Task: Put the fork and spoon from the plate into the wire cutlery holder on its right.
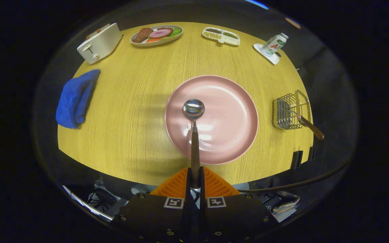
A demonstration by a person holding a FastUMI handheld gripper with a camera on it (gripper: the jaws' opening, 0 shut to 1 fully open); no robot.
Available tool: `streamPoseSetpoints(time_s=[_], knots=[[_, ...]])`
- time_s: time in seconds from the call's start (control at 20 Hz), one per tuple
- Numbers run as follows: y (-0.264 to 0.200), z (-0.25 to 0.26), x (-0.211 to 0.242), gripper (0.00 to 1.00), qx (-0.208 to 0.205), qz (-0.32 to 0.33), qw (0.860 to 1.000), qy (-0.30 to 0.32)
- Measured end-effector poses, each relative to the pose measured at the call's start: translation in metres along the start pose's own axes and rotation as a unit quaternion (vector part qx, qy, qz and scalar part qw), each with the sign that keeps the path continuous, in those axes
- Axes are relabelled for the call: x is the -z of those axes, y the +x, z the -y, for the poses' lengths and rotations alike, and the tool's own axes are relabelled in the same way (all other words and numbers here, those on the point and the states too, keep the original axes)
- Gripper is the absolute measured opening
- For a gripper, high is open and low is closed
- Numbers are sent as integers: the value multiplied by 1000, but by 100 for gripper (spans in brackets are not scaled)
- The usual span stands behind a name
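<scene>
Gripper (195,177) is clamped on the spoon (194,128) handle, spoon pointing straight ahead over the plate (235,135); wire holder (287,114) sits off right.

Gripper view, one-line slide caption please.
Claw shut on spoon above pink plate; fork already in wire holder.

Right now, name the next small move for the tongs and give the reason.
Probably carry the spoon right toward the wire cutlery holder. The tongs are shut on its handle, its bowl is over the pink plate, and another brown-handled utensil already sits in the holder.
</scene>
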State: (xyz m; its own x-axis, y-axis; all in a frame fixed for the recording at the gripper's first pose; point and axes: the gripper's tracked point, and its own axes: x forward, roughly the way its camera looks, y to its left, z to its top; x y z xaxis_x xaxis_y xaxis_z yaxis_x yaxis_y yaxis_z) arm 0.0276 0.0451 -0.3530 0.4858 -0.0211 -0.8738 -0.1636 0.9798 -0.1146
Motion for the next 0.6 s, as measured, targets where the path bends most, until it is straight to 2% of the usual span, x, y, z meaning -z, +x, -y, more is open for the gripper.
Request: streamPoseSetpoints(time_s=[0.3,0.35,0.6], knots=[[-25,1,-32,11,5,50,999,-12],[-24,-1,-35,6,3,51,999,-10],[-35,3,-46,6,7,67,998,-13]])
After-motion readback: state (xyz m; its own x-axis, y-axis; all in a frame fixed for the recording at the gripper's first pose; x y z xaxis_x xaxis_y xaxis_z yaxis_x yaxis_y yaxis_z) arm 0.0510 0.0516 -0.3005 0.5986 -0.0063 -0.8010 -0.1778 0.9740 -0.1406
